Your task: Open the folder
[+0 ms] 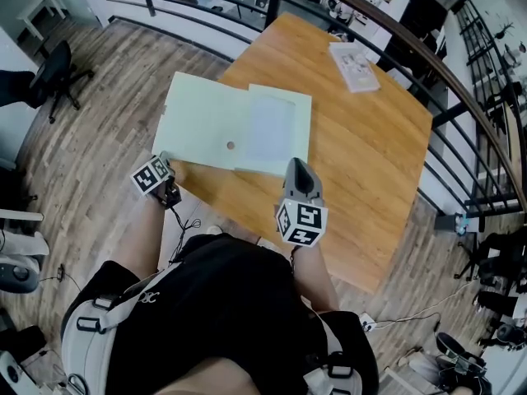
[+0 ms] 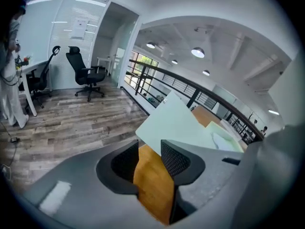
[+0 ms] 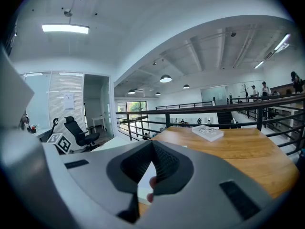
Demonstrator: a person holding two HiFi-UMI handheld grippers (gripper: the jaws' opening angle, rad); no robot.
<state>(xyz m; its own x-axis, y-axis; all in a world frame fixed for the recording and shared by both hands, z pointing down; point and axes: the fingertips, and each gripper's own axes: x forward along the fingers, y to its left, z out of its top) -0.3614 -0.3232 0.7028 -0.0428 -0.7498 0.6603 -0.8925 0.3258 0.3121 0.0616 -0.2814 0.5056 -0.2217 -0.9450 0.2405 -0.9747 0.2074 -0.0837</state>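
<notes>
A pale green folder (image 1: 206, 118) lies opened flat on the wooden table (image 1: 370, 146). Its left cover sticks out past the table's left edge, and its right half carries a clear pocket with a sheet (image 1: 272, 126). My left gripper (image 1: 167, 171) is at the folder's near left corner. In the left gripper view its jaws (image 2: 150, 163) stand open with only table wood between them, and the folder (image 2: 178, 123) lies just beyond the tips. My right gripper (image 1: 298, 164) points at the folder's near edge, and its jaws (image 3: 151, 147) meet at the tips.
A white booklet (image 1: 354, 66) lies at the table's far side. A dark railing (image 1: 445, 72) runs behind and to the right of the table. An office chair (image 1: 53, 72) stands on the wood floor to the left, where a person (image 2: 7, 80) stands by a desk.
</notes>
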